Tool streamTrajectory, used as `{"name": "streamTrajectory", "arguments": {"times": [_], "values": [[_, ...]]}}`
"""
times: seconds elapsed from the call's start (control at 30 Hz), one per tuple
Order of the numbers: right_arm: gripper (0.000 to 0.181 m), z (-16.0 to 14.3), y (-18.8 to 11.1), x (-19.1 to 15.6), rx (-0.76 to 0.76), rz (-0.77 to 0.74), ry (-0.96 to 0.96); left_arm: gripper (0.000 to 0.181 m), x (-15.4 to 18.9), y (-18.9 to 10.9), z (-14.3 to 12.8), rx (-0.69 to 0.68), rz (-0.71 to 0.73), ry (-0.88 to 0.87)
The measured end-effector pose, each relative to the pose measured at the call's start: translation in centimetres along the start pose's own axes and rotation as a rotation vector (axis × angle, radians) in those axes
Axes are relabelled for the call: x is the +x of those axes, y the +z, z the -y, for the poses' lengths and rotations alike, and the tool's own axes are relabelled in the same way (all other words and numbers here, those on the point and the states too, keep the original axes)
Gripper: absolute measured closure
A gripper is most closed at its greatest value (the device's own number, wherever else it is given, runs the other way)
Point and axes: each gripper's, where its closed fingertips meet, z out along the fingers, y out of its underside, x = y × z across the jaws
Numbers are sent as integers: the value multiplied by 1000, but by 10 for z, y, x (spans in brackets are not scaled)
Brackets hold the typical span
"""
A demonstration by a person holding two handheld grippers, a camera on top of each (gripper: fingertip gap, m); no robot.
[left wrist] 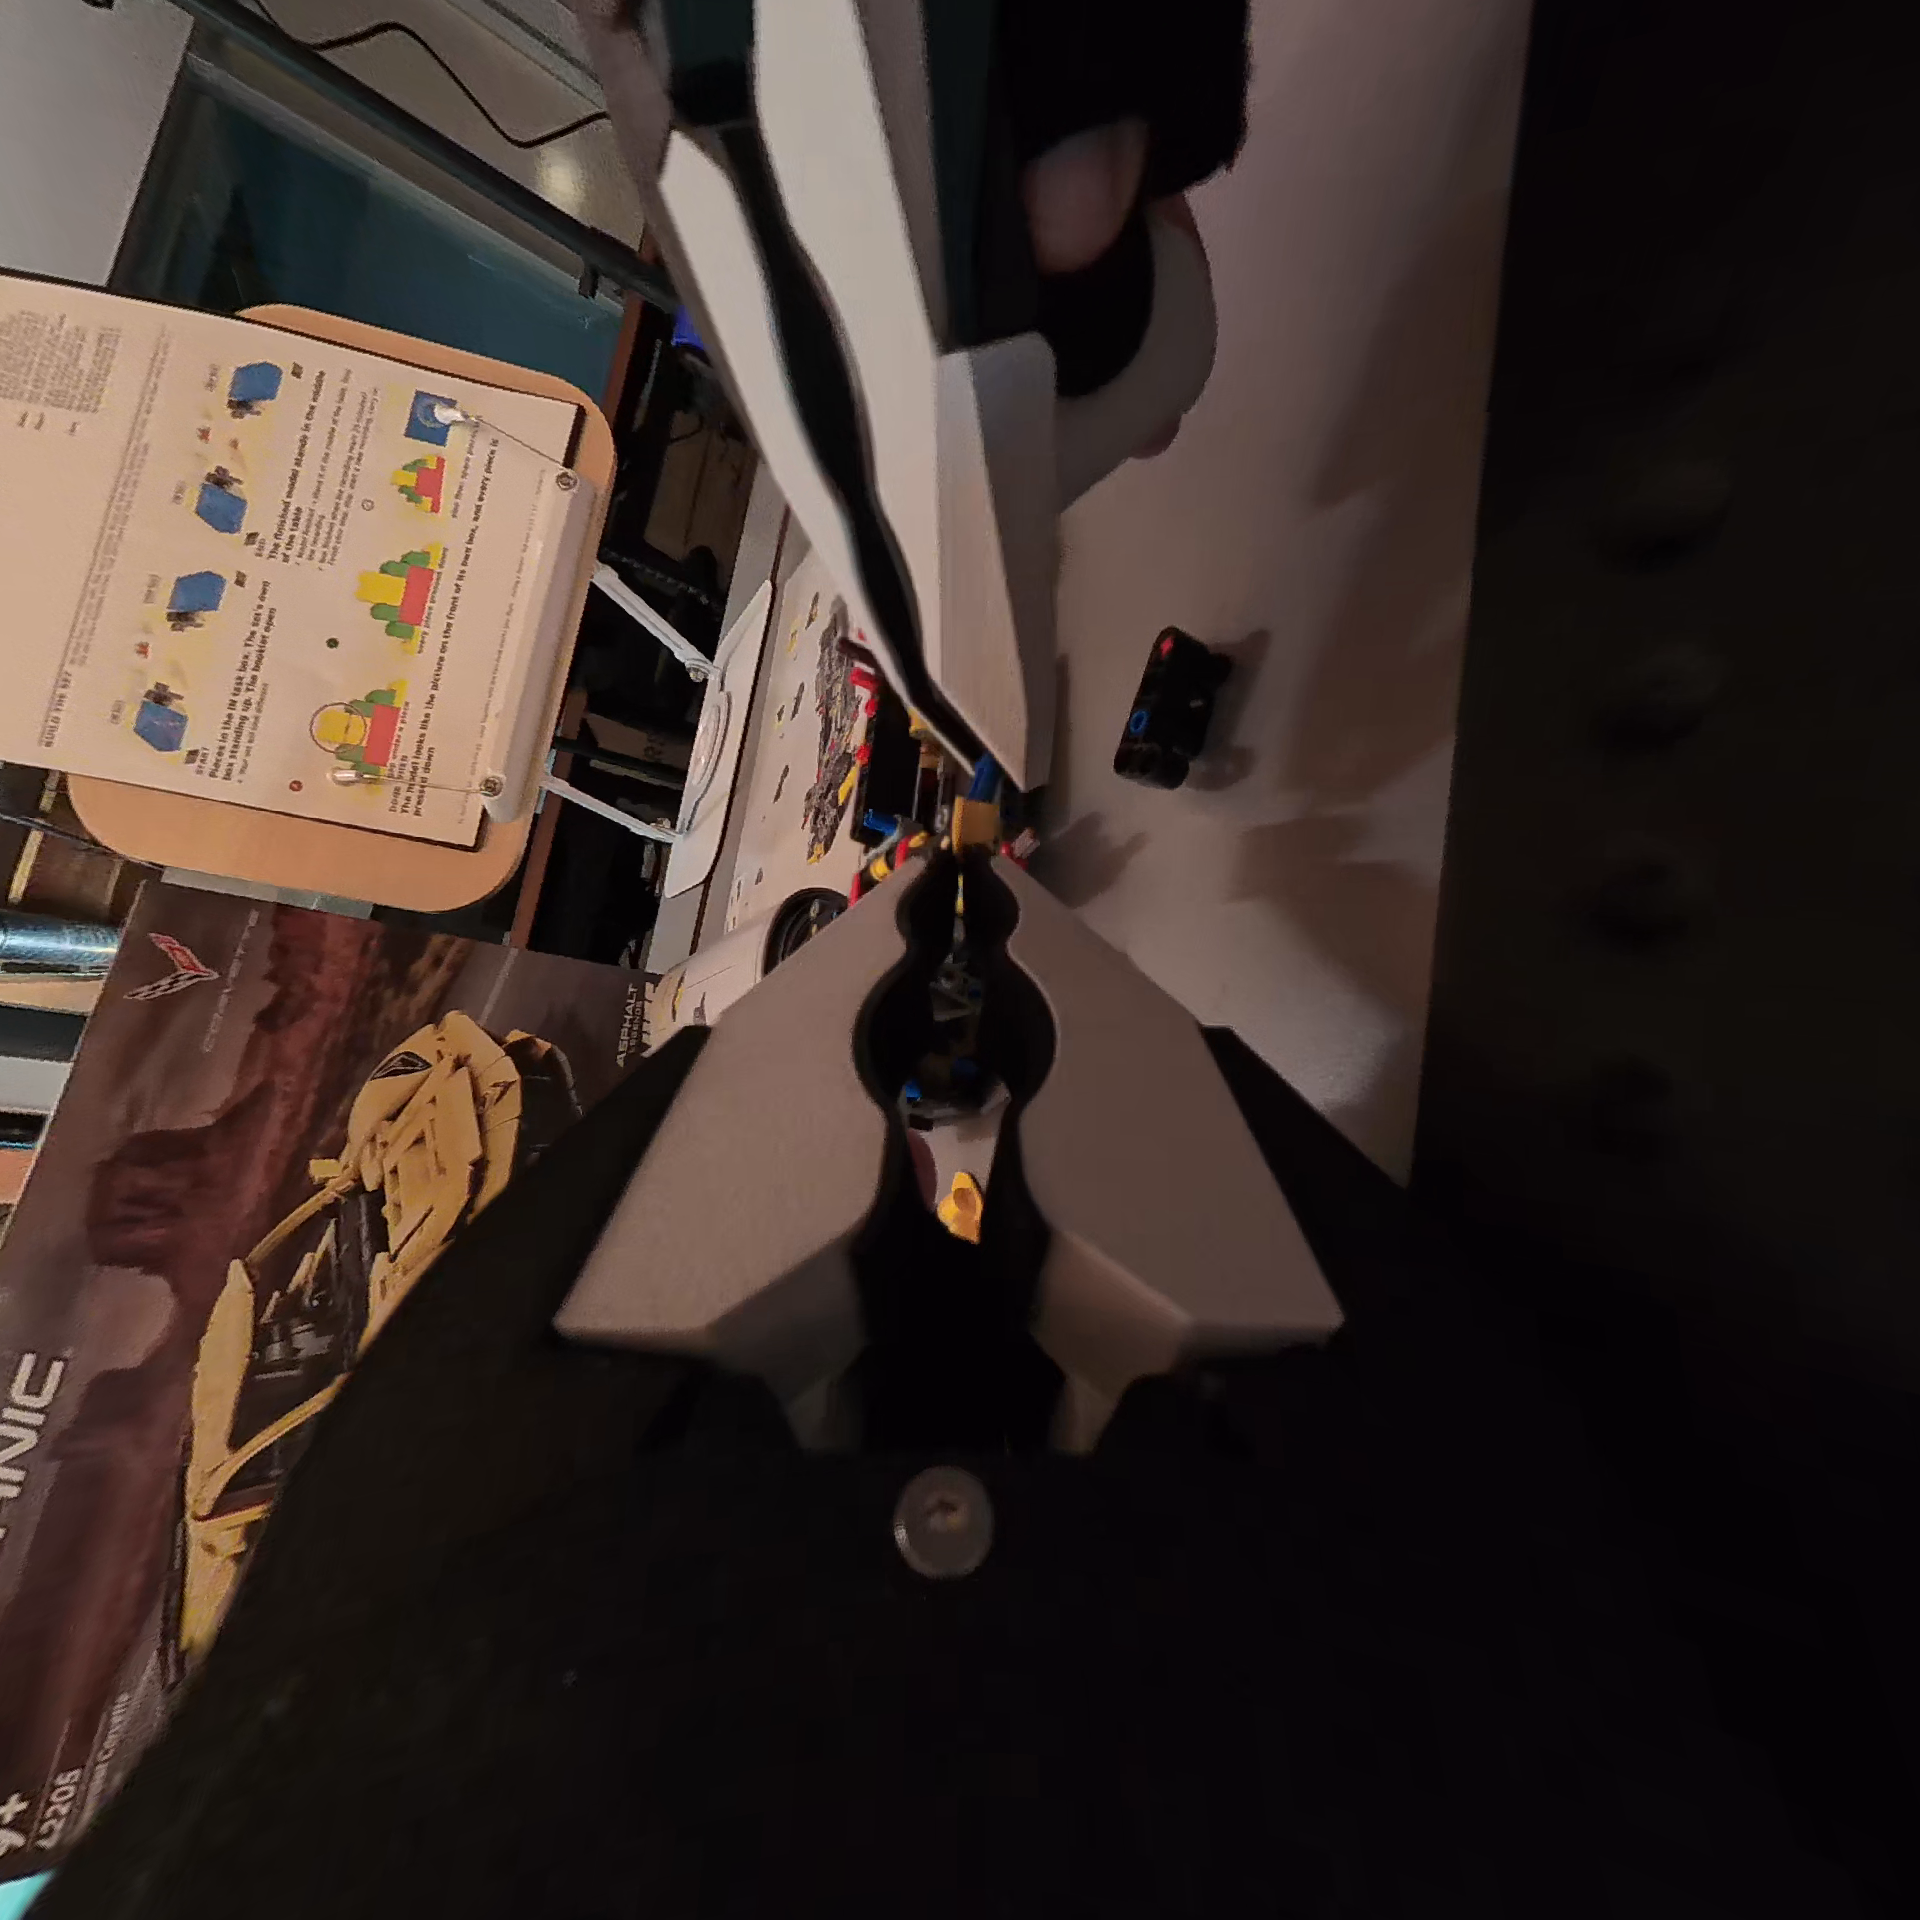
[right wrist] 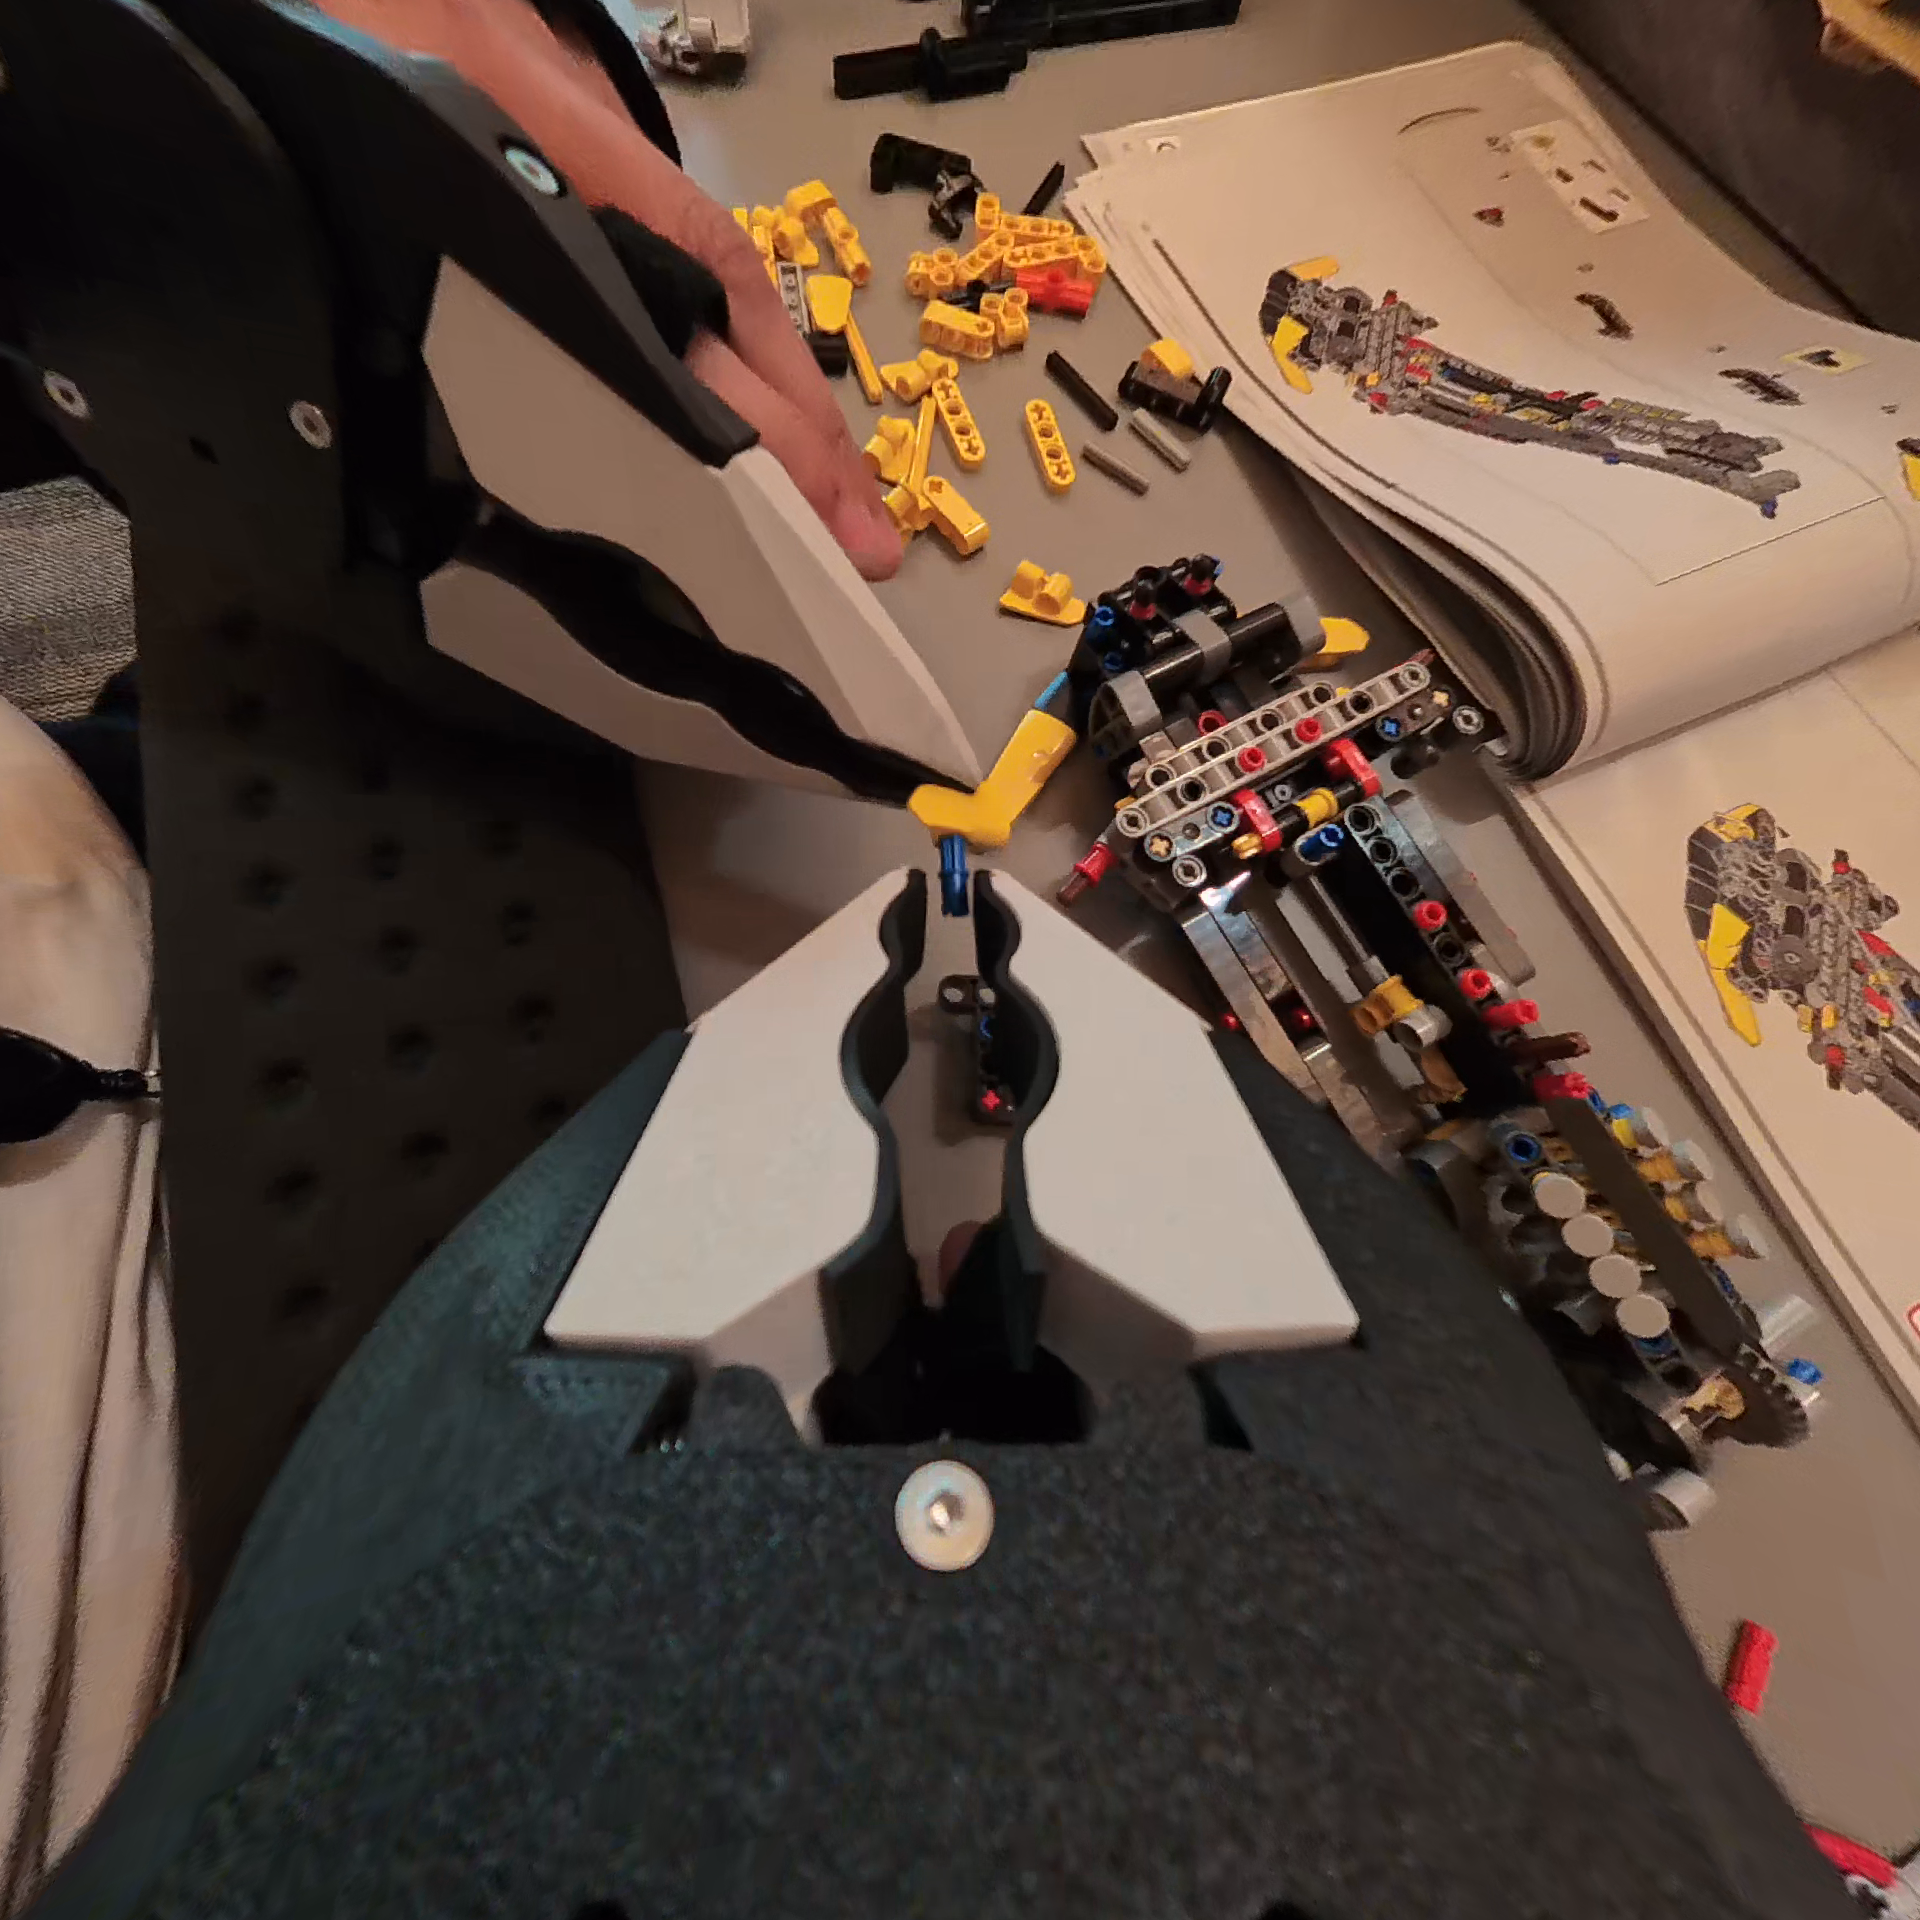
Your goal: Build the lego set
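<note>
The right gripper (right wrist: 948, 878) is pinching a small blue pin (right wrist: 953, 883) between its tips, which are almost closed around it. The left gripper (right wrist: 961, 781) is coming in from the upper left, and its tips are squeezing shut on the corner of a yellow bent piece (right wrist: 1003, 779). The blue pin is touching the bottom of that yellow piece. A hand (right wrist: 748, 343) is reaching along behind the left gripper. Just to the right, a long half-built car model (right wrist: 1340, 883) made of grey, black and red parts is lying on the grey worktop (right wrist: 790, 894). Farther away, a pile of loose yellow parts (right wrist: 966, 343) is sitting near the hand. An open instruction book (right wrist: 1558, 343) is lying on the right, touching the model. In the left wrist view, a box with a yellow car picture (left wrist: 312, 1195) is standing at the left, and a sheet on a stand (left wrist: 301, 582) is sitting above it. A small black piece (left wrist: 1169, 707) is lying alone on the worktop.
</note>
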Motion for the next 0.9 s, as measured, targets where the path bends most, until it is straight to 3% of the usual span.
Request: {"name": "streamTrajectory", "arguments": {"times": [0.23,0.43,0.57,0.73,0.9], "values": [[168,5,-3,-1,89,20,38,181,-9,-4,2,30,14,-66],[163,25,-12,-7,338,184,248,181,-18,-8,4,61,31,-139],[169,34,-21,2,463,215,350,181,-20,-10,6,74,39,-147],[166,28,-18,5,426,194,348,181,-22,-11,6,80,36,-184],[169,10,-22,24,341,57,313,181,-26,-10,-5,39,50,-201]]}}
